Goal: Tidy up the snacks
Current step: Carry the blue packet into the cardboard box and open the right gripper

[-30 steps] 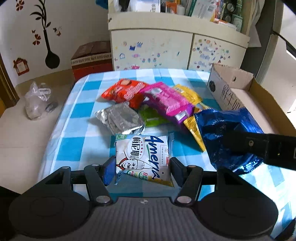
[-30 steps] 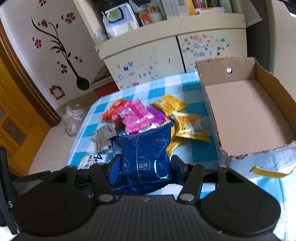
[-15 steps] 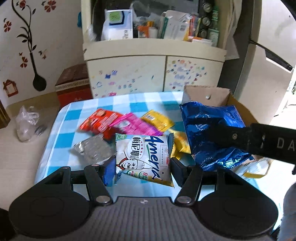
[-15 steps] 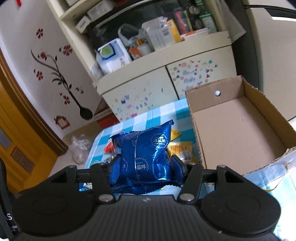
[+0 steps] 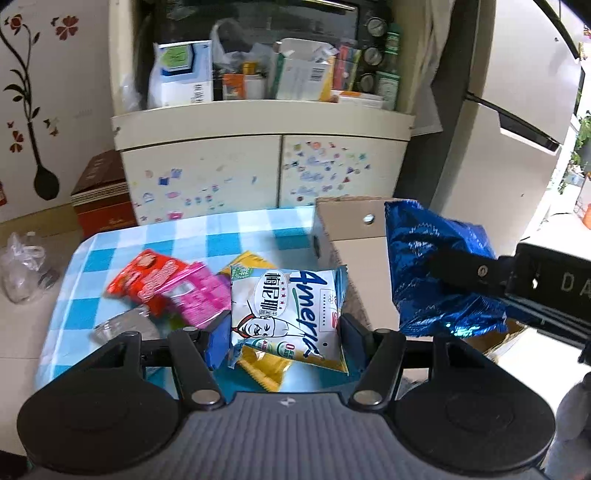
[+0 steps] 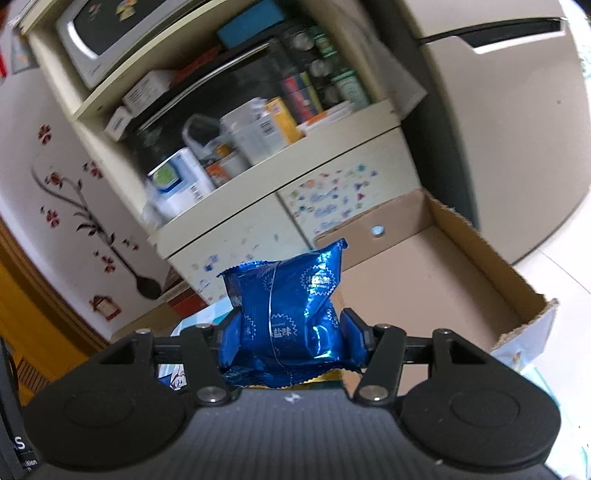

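Right gripper (image 6: pixel 284 334): both blue-padded fingers (image 6: pixel 352 332) press against the sides of a blue foil snack packet (image 6: pixel 286 299), which stands upright between them, crimped top edge uppermost, white seal marks on its face. Held clear of any surface. Behind and to the right of the packet: an open cardboard box (image 6: pixel 480 273), floor bare, a round metal fastener on its far wall. Beyond it: a cream cabinet (image 6: pixel 258 225) with sticker-covered doors; its open shelf is crowded with cartons, cans and bags. A microwave (image 6: pixel 122 33) sits on top. Wall at left carries a flower decal (image 6: pixel 85 221). View tilted, background slightly blurred.
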### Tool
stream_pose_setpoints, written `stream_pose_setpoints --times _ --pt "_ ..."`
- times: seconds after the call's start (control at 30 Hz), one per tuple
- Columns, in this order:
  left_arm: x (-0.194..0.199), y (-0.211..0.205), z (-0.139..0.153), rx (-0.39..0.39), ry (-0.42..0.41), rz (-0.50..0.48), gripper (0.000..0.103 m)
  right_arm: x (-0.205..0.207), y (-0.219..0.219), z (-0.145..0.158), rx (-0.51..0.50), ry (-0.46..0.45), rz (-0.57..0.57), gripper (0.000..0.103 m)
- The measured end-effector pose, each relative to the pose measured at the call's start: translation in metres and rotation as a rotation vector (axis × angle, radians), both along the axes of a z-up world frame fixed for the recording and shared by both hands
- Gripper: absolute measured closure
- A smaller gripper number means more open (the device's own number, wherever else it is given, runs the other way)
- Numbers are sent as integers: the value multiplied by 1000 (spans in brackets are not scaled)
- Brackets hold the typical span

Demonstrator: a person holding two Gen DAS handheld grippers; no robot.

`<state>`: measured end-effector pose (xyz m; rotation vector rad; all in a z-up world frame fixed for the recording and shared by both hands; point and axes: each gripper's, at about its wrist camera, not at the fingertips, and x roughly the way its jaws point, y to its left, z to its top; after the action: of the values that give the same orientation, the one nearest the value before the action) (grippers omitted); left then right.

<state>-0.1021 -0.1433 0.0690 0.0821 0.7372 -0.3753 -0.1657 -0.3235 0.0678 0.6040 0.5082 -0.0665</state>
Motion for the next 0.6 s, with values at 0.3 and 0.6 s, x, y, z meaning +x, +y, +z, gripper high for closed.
stream_pose_setpoints --times 0.3,0.6 --pt "8 -32 -2 0 10 -43 36 -1 -17 -7 8 57 -96 46" --pt "15 -50 -6 12 16 -70 36 0 -28 -12 16 89 -147 50"
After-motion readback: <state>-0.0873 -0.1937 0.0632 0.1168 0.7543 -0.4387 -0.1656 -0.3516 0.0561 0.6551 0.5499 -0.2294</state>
